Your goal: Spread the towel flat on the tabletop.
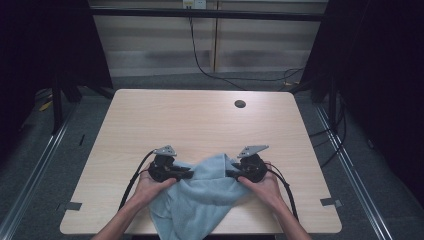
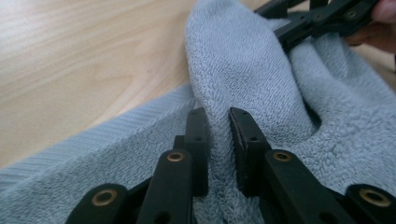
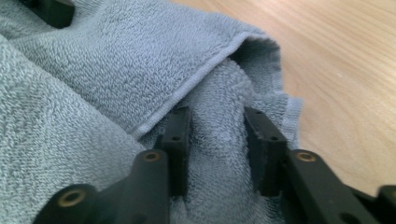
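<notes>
both hands low, left gripper [image 2: 218,122] and right gripper [image 3: 217,122] each apparently pinching the towel [image 1: 200,195].

Overhead plus two close towel [image 1: 200,197] views

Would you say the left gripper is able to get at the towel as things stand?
Yes, it seems so: the left gripper already has a fold of the towel pinched between its jaws, and nothing lies between them.
</notes>
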`<state>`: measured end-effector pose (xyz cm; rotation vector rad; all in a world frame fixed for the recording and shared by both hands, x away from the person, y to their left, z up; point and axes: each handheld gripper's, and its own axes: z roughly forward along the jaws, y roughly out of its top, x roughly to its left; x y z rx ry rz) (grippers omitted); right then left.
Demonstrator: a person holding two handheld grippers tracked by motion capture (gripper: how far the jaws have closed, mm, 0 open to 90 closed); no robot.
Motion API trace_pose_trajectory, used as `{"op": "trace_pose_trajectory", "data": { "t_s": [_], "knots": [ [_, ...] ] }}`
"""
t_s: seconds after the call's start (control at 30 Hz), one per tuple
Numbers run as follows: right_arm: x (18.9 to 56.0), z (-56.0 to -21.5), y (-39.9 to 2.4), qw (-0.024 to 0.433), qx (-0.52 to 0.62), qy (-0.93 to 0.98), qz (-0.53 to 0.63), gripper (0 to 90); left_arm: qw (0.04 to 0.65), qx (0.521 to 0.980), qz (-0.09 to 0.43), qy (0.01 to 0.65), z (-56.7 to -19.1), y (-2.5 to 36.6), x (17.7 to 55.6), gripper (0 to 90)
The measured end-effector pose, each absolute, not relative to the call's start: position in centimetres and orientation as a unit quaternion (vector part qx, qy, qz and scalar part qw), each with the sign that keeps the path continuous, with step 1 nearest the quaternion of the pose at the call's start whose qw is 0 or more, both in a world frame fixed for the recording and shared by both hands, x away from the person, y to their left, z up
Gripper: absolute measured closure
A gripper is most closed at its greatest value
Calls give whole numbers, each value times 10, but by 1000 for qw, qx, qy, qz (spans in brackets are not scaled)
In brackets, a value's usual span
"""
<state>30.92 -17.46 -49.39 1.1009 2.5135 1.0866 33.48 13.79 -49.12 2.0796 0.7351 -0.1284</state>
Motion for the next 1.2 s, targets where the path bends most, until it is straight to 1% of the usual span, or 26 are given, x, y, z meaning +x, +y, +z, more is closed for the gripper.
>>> {"op": "trace_pose_trajectory", "data": {
  "t_s": [0.13,0.17,0.2,0.23,0.5,0.77,0.83,0.87,1.0,1.03,1.07,1.1,1.13,1.2],
  "knots": [
    [310,-489,-180,90,384,834,386,740,477,825,-47,300,-480,147,335,793],
    [310,-489,-180,90,384,834,386,740,477,825,-47,300,-480,147,335,796],
    [311,-483,-183,95,388,825,400,762,490,817,-44,300,-474,152,334,797],
    [310,-481,-184,97,389,822,404,772,490,817,-44,300,-474,152,334,799],
    [309,-465,-191,110,392,808,426,801,523,794,-39,307,-458,164,333,803],
    [311,-448,-217,134,421,783,438,818,553,759,-11,345,-445,196,338,808],
    [311,-445,-219,139,426,779,438,819,554,756,-4,349,-442,199,339,808],
    [314,-437,-225,149,431,774,439,820,556,754,10,350,-436,203,339,809],
    [321,-412,-233,176,436,762,446,823,570,743,35,349,-412,208,344,810],
    [324,-404,-235,183,437,757,450,823,570,743,35,349,-412,208,344,811],
    [326,-396,-237,190,438,752,454,824,577,737,54,348,-397,211,348,811],
    [326,-396,-237,190,438,752,454,824,577,737,54,348,-397,211,348,811],
    [331,-378,-241,205,440,741,464,825,585,729,69,349,-382,215,353,812],
    [333,-373,-242,210,439,739,466,825,587,726,79,350,-375,217,355,812]
  ]
}}
